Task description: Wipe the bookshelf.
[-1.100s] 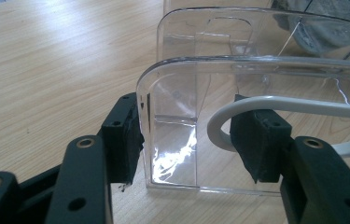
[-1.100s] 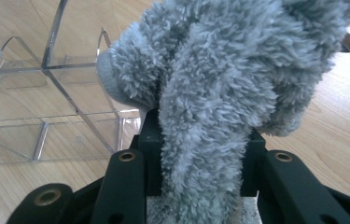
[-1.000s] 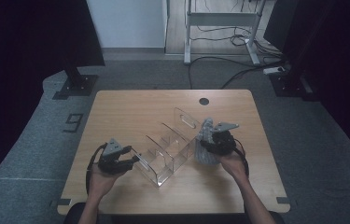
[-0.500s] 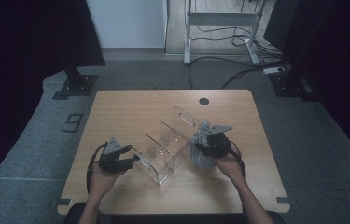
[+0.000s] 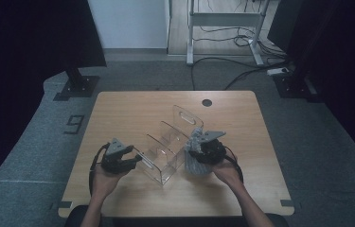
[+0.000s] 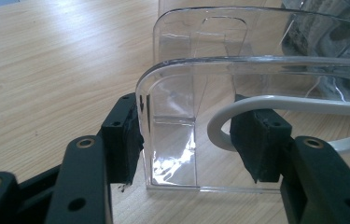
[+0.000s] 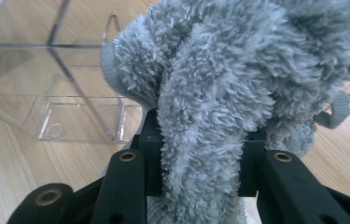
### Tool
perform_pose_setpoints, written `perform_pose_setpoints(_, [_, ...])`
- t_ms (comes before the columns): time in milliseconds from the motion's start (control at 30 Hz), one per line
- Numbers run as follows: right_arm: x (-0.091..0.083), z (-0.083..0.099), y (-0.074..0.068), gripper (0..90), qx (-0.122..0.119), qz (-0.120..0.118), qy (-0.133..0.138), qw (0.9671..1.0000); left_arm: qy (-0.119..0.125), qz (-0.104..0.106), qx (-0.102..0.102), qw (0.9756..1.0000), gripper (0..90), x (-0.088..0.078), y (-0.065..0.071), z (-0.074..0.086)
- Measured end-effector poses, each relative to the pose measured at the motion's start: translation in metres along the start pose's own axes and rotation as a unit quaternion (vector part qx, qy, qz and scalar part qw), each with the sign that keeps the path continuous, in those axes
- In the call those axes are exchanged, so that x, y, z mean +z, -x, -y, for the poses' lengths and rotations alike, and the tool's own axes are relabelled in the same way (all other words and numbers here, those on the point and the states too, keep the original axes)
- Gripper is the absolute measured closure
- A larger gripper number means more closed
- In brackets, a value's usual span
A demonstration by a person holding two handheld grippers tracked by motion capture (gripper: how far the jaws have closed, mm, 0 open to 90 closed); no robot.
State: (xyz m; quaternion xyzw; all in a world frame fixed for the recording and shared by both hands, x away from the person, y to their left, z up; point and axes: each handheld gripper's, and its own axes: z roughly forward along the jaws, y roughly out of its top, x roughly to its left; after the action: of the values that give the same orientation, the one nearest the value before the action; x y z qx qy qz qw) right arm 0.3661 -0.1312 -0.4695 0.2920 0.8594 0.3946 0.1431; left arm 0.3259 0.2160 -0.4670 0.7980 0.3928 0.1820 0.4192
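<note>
- The wooden table bears one piece of work, set near the person's edge; the rest of its top is bare.
- The clear organiser lies slantwise across the middle, a see-through box with dividers and a handle cut-out at its far end. Its compartments look empty, so by my judgement the filling has not begun.
- The grey fluffy cloth hangs bunched just beside the organiser's right side, its lower part down at the table (whether it touches the acrylic wall I cannot tell).
- The right gripper is clamped on a thick fold of that cloth; the pile swells out between the black jaws.
- The left gripper sits at the organiser's near end, jaws about half apart astride the end wall. The left pad is at the acrylic, the right one seems to stand just off, with a white cable across it.
- Left to do, as I judge it: lift the cloth over the wall and lower it into a compartment while the left side steadies the box.
</note>
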Motion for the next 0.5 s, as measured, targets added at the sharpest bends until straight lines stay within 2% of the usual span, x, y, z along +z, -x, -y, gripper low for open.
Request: perform_pose_setpoints(500, [0.004,-0.005,-0.024,63.2,-0.024,-0.032,-0.005,0.9992,0.001,-0.010,-0.007,0.9999,44.7,0.002,-0.002,-0.002])
